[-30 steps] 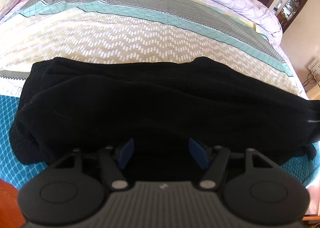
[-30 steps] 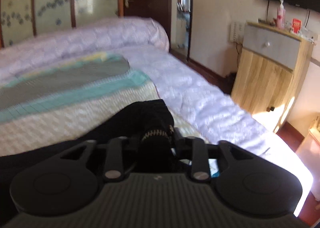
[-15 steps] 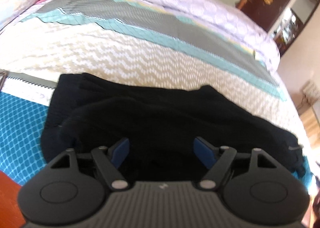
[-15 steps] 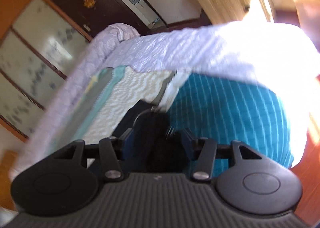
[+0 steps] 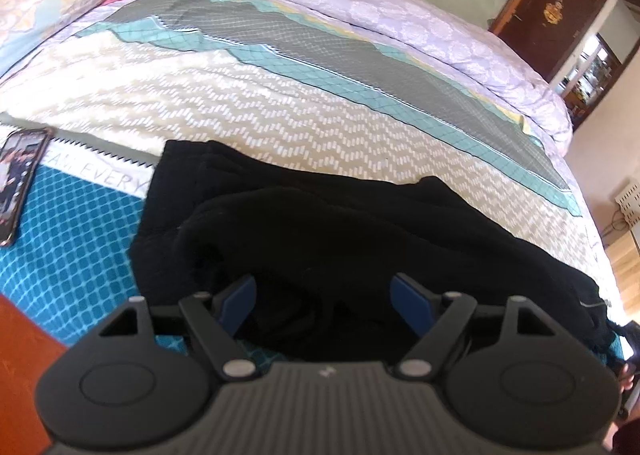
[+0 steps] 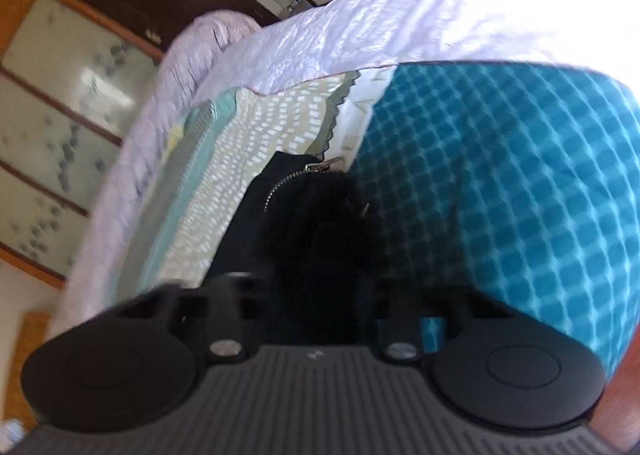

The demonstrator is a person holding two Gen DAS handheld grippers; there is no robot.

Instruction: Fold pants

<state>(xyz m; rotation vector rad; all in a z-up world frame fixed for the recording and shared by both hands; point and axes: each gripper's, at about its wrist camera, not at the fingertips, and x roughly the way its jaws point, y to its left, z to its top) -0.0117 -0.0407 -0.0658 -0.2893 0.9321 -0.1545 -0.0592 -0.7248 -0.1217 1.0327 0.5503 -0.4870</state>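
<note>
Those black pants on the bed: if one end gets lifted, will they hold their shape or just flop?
Probably flop: the black pants lie in soft, rounded folds on the bedspread. The fabric looks thick and fuzzy, so likely grippy rather than slippery. The metal zipper might add slight weight to that end.

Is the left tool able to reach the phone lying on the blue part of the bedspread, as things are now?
Probably yes. The left tool stands open and empty over the black pants; the phone lies apart to its left on the bedspread, with nothing between them.
</note>
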